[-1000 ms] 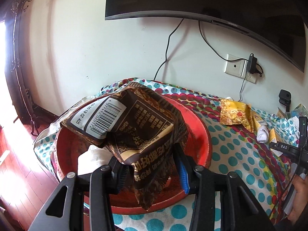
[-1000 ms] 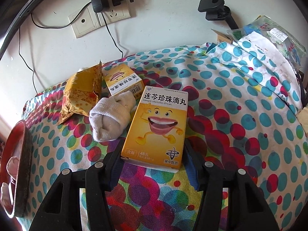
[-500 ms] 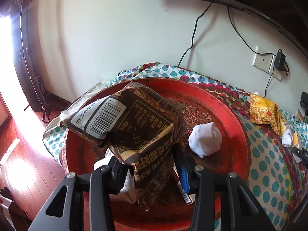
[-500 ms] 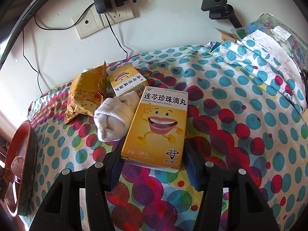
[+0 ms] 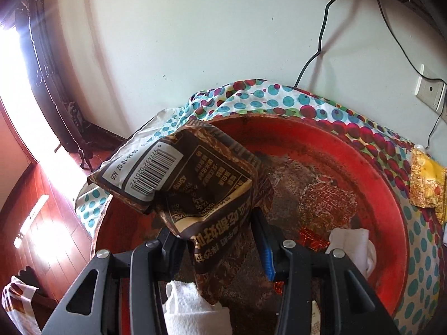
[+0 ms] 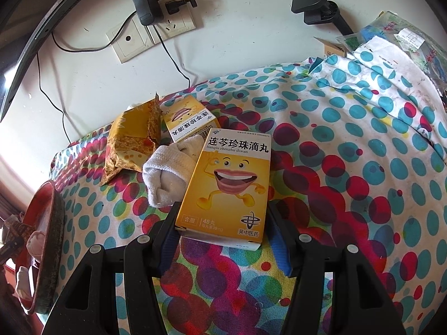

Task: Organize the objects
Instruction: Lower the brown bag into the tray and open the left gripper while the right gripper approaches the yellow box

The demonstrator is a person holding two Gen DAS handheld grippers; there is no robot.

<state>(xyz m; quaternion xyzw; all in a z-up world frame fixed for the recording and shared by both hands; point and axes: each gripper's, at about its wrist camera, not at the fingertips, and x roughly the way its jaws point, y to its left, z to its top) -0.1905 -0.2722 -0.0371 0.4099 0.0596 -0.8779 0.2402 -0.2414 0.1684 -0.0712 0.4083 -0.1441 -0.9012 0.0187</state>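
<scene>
Surface: polka-dot cloth in teal, red and purple covers the desk, which stands against a white wall with a double socket plate and a plugged-in adapter.
Left gripper: its jaws pinch the crumpled lower end of a brown snack packet; the barcode end of the packet sticks up and to the left, beyond the jaws.
Below the left jaws: a red basin with a worn, dark bottom; the packet hangs over its inside.
In the basin: one rolled white sock just right of the right jaw, another white sock low between the jaws, near the packet's tail.
Far right of the left jaws: a yellow snack packet on the cloth, outside the basin.
Right gripper: jaws spread, flanking the near end of a yellow medicine box with a cartoon mouth; the box lies on the cloth, a gap shows at the right jaw, and contact at the left jaw cannot be told.
Ahead and left of the right jaws: a rolled white sock touching the box's left edge, a smaller yellow medicine box behind it, the yellow snack packet further left.
Far left of the right jaws: the red basin's rim, seen edge-on.
</scene>
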